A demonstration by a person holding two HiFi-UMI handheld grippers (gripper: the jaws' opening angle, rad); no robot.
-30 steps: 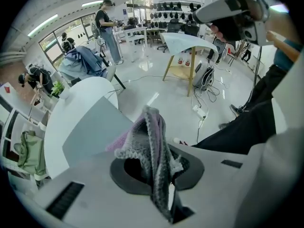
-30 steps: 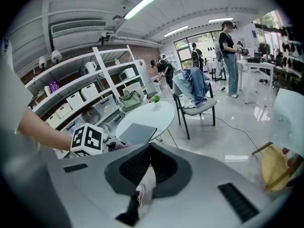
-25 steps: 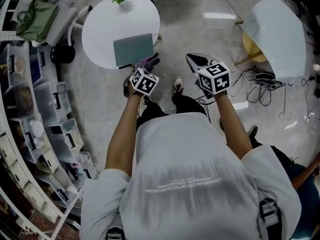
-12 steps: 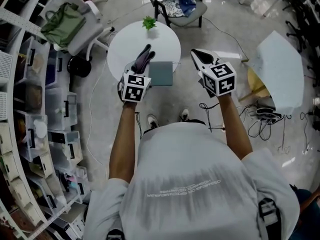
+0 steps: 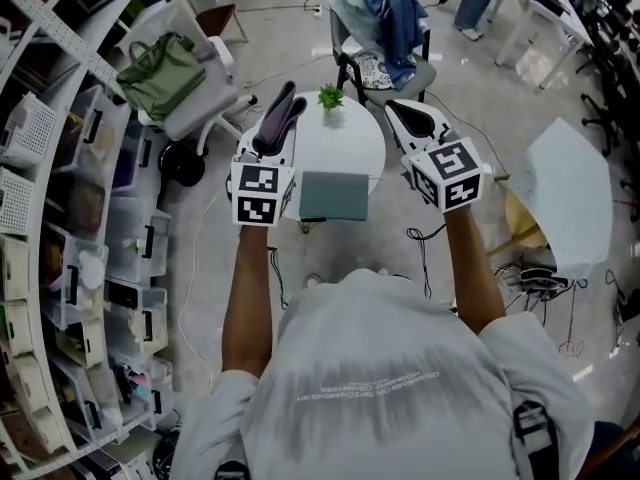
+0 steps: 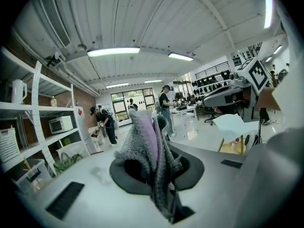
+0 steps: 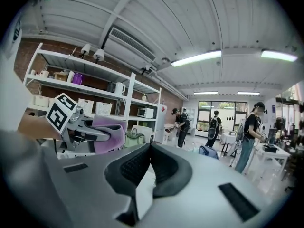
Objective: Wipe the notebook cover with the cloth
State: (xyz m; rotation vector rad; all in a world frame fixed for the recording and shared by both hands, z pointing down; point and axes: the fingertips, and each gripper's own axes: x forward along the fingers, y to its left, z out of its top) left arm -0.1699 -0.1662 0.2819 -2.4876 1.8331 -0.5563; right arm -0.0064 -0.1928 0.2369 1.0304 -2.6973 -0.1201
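A grey-green notebook (image 5: 335,196) lies flat on the near part of a small round white table (image 5: 352,140). My left gripper (image 5: 287,100) is raised over the table's left edge, shut on a purple-grey cloth (image 5: 274,119). In the left gripper view the fuzzy cloth (image 6: 147,146) stands up between the jaws and hides the tips. My right gripper (image 5: 396,107) is held up over the table's right edge, shut and holding nothing (image 7: 149,146). Both grippers point level into the room, well above the notebook. The right gripper view also shows the cloth (image 7: 107,133) in the left gripper.
A small green plant (image 5: 330,96) stands at the table's far edge. Behind the table is a chair with a blue jacket (image 5: 385,23), and at the left a chair with a green bag (image 5: 165,68). Shelves with bins (image 5: 60,228) line the left. Cables (image 5: 540,283) lie on the floor at the right.
The person has come up to the table and both grippers have risen to either side of it. The cloth has stayed in the left gripper.
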